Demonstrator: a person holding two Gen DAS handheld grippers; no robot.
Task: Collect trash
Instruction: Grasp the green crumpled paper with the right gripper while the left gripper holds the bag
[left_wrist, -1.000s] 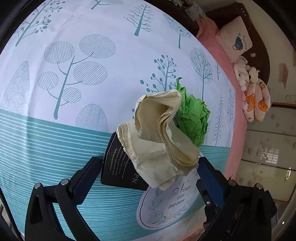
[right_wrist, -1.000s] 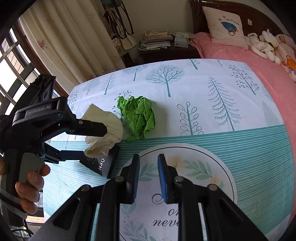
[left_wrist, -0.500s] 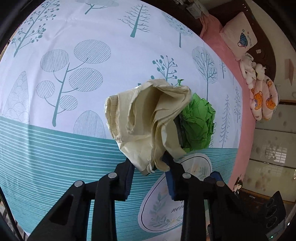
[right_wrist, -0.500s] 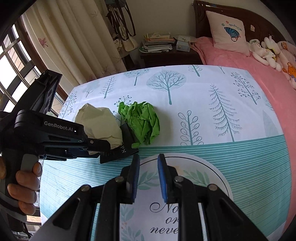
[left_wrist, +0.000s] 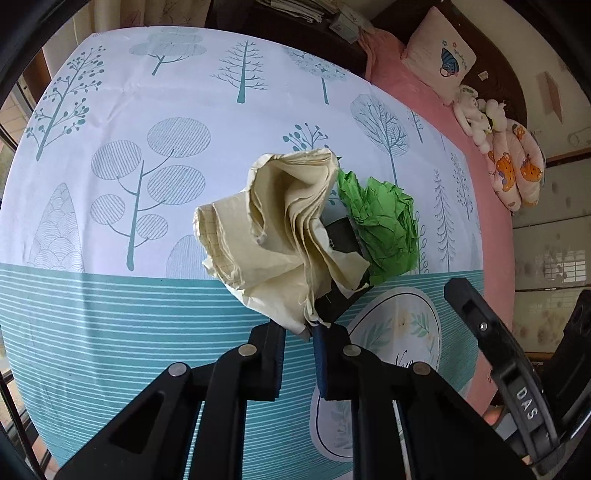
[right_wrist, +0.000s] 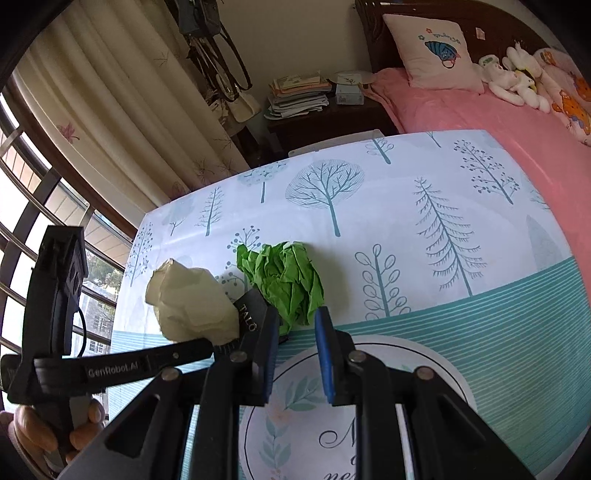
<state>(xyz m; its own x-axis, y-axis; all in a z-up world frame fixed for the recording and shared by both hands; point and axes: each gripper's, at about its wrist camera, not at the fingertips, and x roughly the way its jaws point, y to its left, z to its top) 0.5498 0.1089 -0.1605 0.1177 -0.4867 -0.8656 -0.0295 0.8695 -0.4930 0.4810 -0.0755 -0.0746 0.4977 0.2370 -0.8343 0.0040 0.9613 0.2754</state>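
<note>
Cream paper wad (left_wrist: 280, 236) points up-left from closing left gripper (left_wrist: 299, 332); right gripper (right_wrist: 295, 332) slightly parted, empty

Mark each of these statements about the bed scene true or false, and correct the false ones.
1. The left tool grips the cream crumpled paper. True; its jaws are closing on the paper's lower edge.
2. The right tool holds the green paper ball. False; nothing is between its jaws, and the ball lies on the tree-print cloth.
3. A dark booklet sits beside the cream paper. True.
4. The green ball lies on the pink blanket. False; it is on the tree-print cloth.
</note>
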